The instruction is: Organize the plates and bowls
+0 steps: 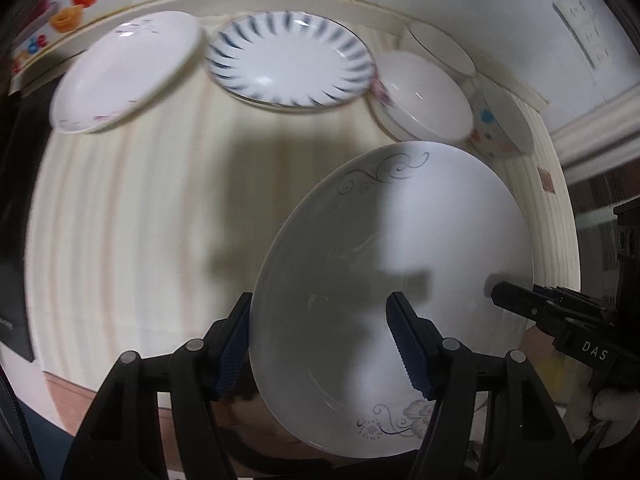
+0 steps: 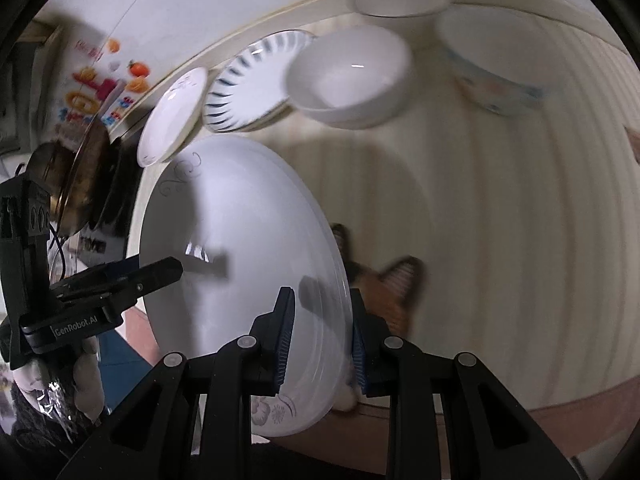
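Note:
A large white plate with grey scrolls and a flower [image 1: 400, 280] is held above the pale table, tilted. My left gripper [image 1: 320, 340] straddles its left rim with the fingers set wide; whether they grip it I cannot tell. My right gripper [image 2: 322, 332] is shut on the opposite rim of the same plate [image 2: 240, 260]. Each gripper shows in the other's view: the right one [image 1: 560, 316], the left one [image 2: 120, 280].
At the table's back stand a white plate [image 1: 128, 72], a blue-striped plate [image 1: 292, 60], a white bowl [image 1: 424, 96], a dotted bowl [image 1: 500, 124] and another bowl [image 1: 440, 48]. A cat's ears [image 2: 396, 280] show under the held plate. A pan with glass lid [image 2: 80, 184] sits left.

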### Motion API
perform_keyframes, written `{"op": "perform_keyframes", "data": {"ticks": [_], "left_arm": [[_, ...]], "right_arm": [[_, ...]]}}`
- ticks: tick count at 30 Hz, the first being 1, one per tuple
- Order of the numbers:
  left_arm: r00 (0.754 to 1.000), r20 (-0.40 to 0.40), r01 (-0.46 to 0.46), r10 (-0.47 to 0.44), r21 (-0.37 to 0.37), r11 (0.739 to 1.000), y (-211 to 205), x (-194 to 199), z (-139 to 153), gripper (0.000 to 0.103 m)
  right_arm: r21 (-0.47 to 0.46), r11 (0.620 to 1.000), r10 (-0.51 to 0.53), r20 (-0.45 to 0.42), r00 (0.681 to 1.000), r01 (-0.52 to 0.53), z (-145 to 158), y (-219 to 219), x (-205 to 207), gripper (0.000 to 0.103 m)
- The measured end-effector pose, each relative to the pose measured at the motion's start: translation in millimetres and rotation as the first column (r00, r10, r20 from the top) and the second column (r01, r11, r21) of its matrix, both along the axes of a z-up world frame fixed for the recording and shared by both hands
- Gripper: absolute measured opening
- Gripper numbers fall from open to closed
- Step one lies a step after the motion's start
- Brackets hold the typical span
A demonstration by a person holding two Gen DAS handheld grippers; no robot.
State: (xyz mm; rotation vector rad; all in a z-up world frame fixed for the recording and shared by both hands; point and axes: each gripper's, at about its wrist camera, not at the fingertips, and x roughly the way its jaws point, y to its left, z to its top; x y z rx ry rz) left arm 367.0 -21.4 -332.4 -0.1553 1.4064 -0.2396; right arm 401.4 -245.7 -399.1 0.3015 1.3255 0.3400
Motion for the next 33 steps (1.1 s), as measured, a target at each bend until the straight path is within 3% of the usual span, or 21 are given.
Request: {"op": "perform_keyframes", "data": {"ticks": [5,14,18,20,23,25,26,29,33], "left_arm": [[0.998,-0.029,0.051,-0.051,0.010,0.999,-30,6,-19,0.064],[0.996,-0.070,0.065,-0.062,0.047,0.997,-39,13,-40,0.064],[0.996,-0.060,0.074,-0.071,0.051,0.996,-39,13,-30,0.064],[0.999,0.022,0.043,-0.045,0.066,0.997,-25,12,2,0.064],[0.988,0.155,-0.035,0.015,0.129,0.991,10,13,43,0.065],[0.973,0.218,-0.109,0.071,0.170,0.979,43,19,60,0.065],[0.962,0.244,-0.166,0.120,0.178,0.970,69,26,66,0.065],[0.941,0.242,-0.280,0.235,0.170,0.945,124,45,61,0.065],[0.901,0.213,-0.408,0.379,0.118,0.905,188,73,39,0.065]], "right_arm": [[-0.022,0.997,-0.069,-0.035,0.997,0.068,-15,-33,-5,0.029],[-0.024,0.995,-0.095,-0.075,0.993,0.094,-48,-57,2,0.028],[-0.031,0.995,-0.096,-0.108,0.989,0.094,-55,-58,9,0.028],[-0.022,0.994,-0.107,-0.145,0.984,0.105,-54,-61,10,0.029],[-0.046,0.990,-0.141,-0.105,0.984,0.137,-21,-67,11,0.030],[-0.047,0.991,-0.125,-0.022,0.992,0.124,19,-61,13,0.035],[-0.036,0.993,-0.113,0.007,0.994,0.113,35,-54,17,0.042],[0.014,0.999,-0.035,0.114,0.993,0.033,80,-8,45,0.061],[0.038,0.995,0.083,0.220,0.972,-0.093,92,85,123,0.062]]}}
